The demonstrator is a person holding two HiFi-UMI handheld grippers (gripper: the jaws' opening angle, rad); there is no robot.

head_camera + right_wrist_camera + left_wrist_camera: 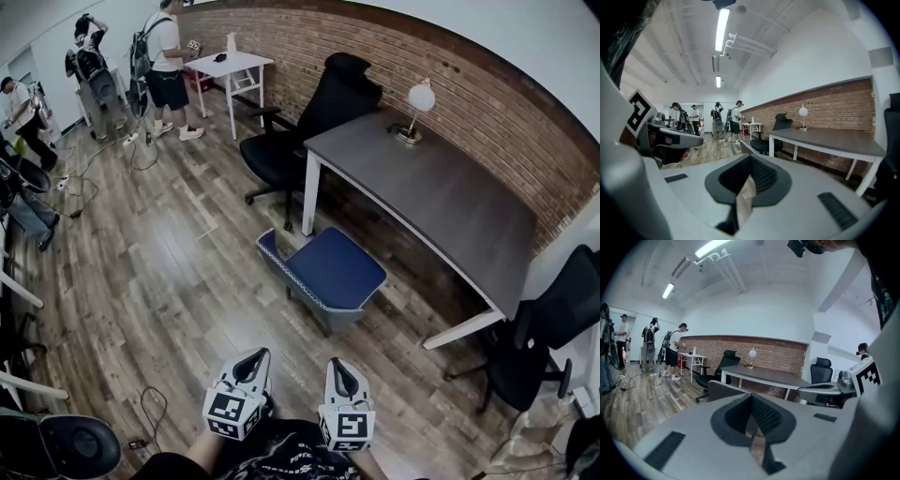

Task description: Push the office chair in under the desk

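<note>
left gripper: jaws pressed together with nothing between them; held low at the bottom edge of the head view, pointing across the floor toward the chair; well apart from it
right gripper: jaws likewise closed tight and empty; just beside the left one and roughly parallel to it; also well short of the chair
office chair: blue seat with a low grey back that faces the grippers; stands on the floor out in front of the desk's long side, near the white corner leg; its seat is not under the top; in the left gripper view its back shows just above the closed jaws
desk: dark grey top on white legs; set along the brick wall
lamp: white globe shade on a thin stem; stands on the desk's far corner by the wall
black high-backed chair: at the desk's far short end, beside the corner leg
second black chair: at the desk's near end, at the right edge of the head view
white table: small; farther along the wall; a few items on it too small to tell
people: several stand at the far end of the room, one beside the white table
floor: wood planks; a thin cable lies looped left of the left gripper
</note>
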